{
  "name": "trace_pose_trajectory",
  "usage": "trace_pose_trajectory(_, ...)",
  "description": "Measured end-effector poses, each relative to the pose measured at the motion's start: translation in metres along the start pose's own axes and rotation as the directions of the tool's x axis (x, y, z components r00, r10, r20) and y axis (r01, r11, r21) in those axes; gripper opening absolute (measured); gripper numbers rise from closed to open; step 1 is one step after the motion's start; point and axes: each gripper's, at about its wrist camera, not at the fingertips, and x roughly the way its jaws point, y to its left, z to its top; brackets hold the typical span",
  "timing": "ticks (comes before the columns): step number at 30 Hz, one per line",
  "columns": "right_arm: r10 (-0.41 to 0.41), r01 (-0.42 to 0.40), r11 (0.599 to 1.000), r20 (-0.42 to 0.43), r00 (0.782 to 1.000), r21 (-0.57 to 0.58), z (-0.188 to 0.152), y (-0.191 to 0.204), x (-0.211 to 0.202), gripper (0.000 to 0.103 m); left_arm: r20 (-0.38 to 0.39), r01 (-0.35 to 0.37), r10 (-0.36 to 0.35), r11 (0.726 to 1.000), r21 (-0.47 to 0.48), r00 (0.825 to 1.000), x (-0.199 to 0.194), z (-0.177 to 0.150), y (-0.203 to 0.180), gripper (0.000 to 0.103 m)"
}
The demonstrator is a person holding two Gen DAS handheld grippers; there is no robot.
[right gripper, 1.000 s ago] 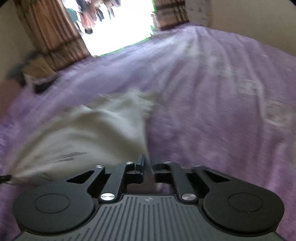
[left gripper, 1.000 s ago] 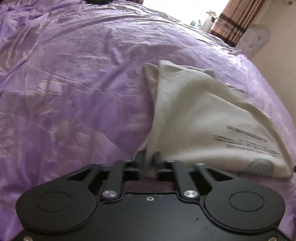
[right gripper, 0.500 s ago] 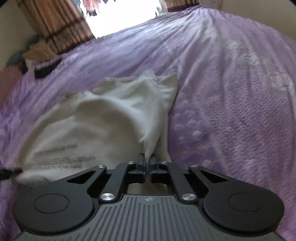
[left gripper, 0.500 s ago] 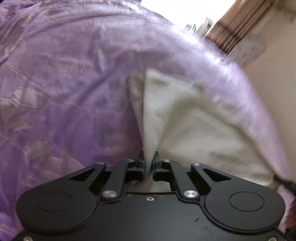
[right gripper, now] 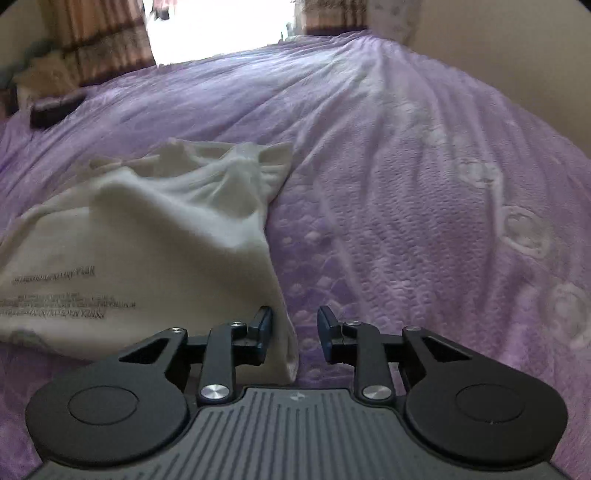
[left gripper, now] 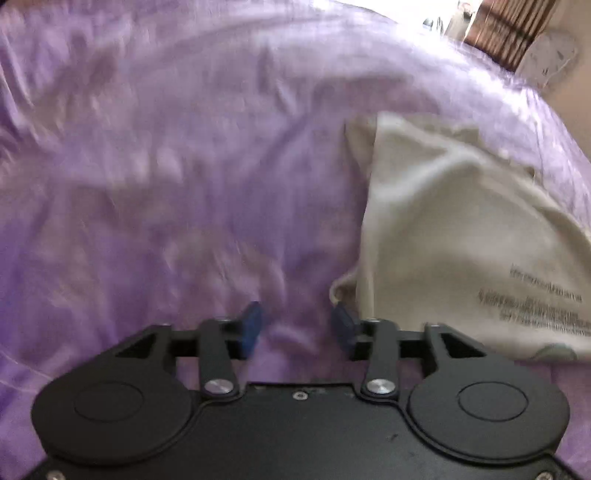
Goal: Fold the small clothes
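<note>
Both claws apart over a cream garment on a purple bedspread.

Nearest in the left wrist view, the left gripper [left gripper: 297,326] has just been opening; its blue-padded jaws stand moderately wide with only bedspread between them, the garment's corner just beside the right-hand pad. In the right wrist view the right gripper [right gripper: 294,330] has also just been opening, narrower, and the garment's near corner lies loose in the gap, touching neither pad as far as shows. The soft, creased cream garment [right gripper: 147,236] lies folded, tapering away from each camera, with blurred dark print lines. The purple bedspread [left gripper: 166,184] looks smooth and shiny on the left; the right view shows it quilted with embossed rings. Beyond the bed's far edge hang striped brown curtains [right gripper: 96,33]; only the right view shows a dark object [right gripper: 55,109] near the far left corner.
</note>
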Motion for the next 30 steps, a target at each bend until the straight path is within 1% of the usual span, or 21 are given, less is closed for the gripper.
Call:
trace_pose_trajectory(1,0.006,-0.006,1.000,0.053,0.999,0.002,-0.001,0.002,-0.009,0.031,0.043,0.003,-0.004,1.000,0.029,0.999,-0.009,0.003,-0.008,0.047)
trace_pose_trajectory(3,0.018,-0.013,0.999,0.129,0.992,-0.037,0.001,0.013,-0.022,0.030,0.120,0.046,-0.055,0.995,0.083,0.991,-0.024,0.006,-0.026,0.051)
trace_pose_trajectory(5,0.064,-0.053,0.995,0.138,0.988,-0.079,0.006,0.024,-0.022,0.030,0.181,0.099,-0.122,0.986,0.132,0.976,-0.032,0.006,-0.046,0.057)
trace_pose_trajectory(6,0.088,-0.077,0.993,0.130,0.988,-0.091,0.006,0.031,-0.018,0.030,0.170,0.114,-0.142,0.980,0.160,0.975,-0.025,0.006,-0.055,0.060)
trace_pose_trajectory(7,0.101,-0.090,0.991,0.117,0.988,-0.095,0.005,0.036,-0.012,0.030,0.118,0.093,-0.115,0.980,0.179,0.986,-0.011,0.003,-0.061,0.062)
trace_pose_trajectory(8,0.103,-0.094,0.991,0.086,0.991,-0.097,0.002,0.041,-0.003,0.030,0.020,0.015,-0.019,0.980,0.197,1.000,0.013,0.000,-0.067,0.062)
trace_pose_trajectory(9,0.074,-0.070,0.993,0.036,0.997,-0.099,0.001,0.045,0.008,0.031,-0.098,-0.089,0.116,0.966,0.241,0.988,0.044,-0.007,-0.070,0.064)
trace_pose_trajectory(10,0.018,-0.020,0.995,-0.021,1.000,-0.098,-0.004,0.045,0.022,0.030,-0.119,-0.098,0.134,0.958,0.268,0.984,0.058,-0.018,-0.066,0.065)
trace_pose_trajectory(11,-0.060,0.051,0.994,-0.092,0.994,-0.097,-0.010,0.043,0.039,0.028,-0.085,-0.078,0.104,0.962,0.263,0.991,0.058,-0.024,-0.060,0.065)
trace_pose_trajectory(12,-0.088,0.076,0.993,-0.146,0.985,-0.084,-0.017,0.035,0.053,0.021,-0.072,-0.060,0.081,0.967,0.248,0.994,0.055,-0.025,-0.054,0.066)
trace_pose_trajectory(14,-0.017,0.015,1.000,-0.126,0.992,-0.014,-0.024,0.017,0.047,0.021,-0.084,-0.049,0.070,0.970,0.238,0.994,0.047,-0.020,-0.047,0.066)
trace_pose_trajectory(15,0.025,-0.023,1.000,-0.121,0.992,0.015,-0.021,0.011,0.038,0.023,-0.087,-0.050,0.073,0.971,0.235,0.994,0.044,-0.017,-0.043,0.066)
trace_pose_trajectory(17,0.092,-0.088,0.994,-0.076,0.993,0.063,-0.010,0.002,0.024,0.031,-0.096,-0.066,0.090,0.971,0.230,0.991,0.048,-0.008,-0.041,0.066)
trace_pose_trajectory(18,0.116,-0.113,0.990,-0.037,0.992,0.089,-0.002,-0.003,0.018,0.044,-0.102,-0.066,0.091,0.971,0.228,0.991,0.049,-0.005,-0.038,0.067)
trace_pose_trajectory(19,0.123,-0.122,0.987,0.000,0.992,0.108,0.009,-0.006,0.016,0.065,-0.109,-0.065,0.092,0.971,0.230,0.990,0.053,-0.003,-0.035,0.067)
trace_pose_trajectory(20,0.112,-0.115,0.987,0.027,0.993,0.111,0.019,-0.007,0.018,0.074,-0.110,-0.067,0.095,0.970,0.234,0.989,0.054,-0.005,-0.034,0.068)
trace_pose_trajectory(21,0.094,-0.099,0.989,0.052,0.994,0.107,0.030,-0.007,0.022,0.079,-0.106,-0.072,0.100,0.968,0.240,0.989,0.058,-0.004,-0.035,0.069)
trace_pose_trajectory(22,0.072,-0.078,0.992,0.065,0.995,0.097,0.042,-0.005,0.032,0.079,-0.095,-0.079,0.105,0.965,0.249,0.990,0.059,-0.005,-0.037,0.069)
trace_pose_trajectory(24,0.059,-0.065,0.993,0.057,0.997,0.102,0.060,-0.002,0.055,0.077,-0.074,-0.084,0.107,0.961,0.264,0.991,0.059,-0.009,-0.042,0.070)
trace_pose_trajectory(28,0.120,-0.121,0.988,0.015,0.993,0.101,0.083,0.004,0.101,0.071,-0.035,-0.074,0.086,0.962,0.263,0.996,0.049,-0.019,-0.039,0.070)
trace_pose_trajectory(30,0.099,-0.100,0.993,0.014,0.995,0.056,0.085,0.017,0.113,0.070,-0.023,-0.068,0.077,0.962,0.265,0.997,0.046,-0.024,-0.037,0.070)
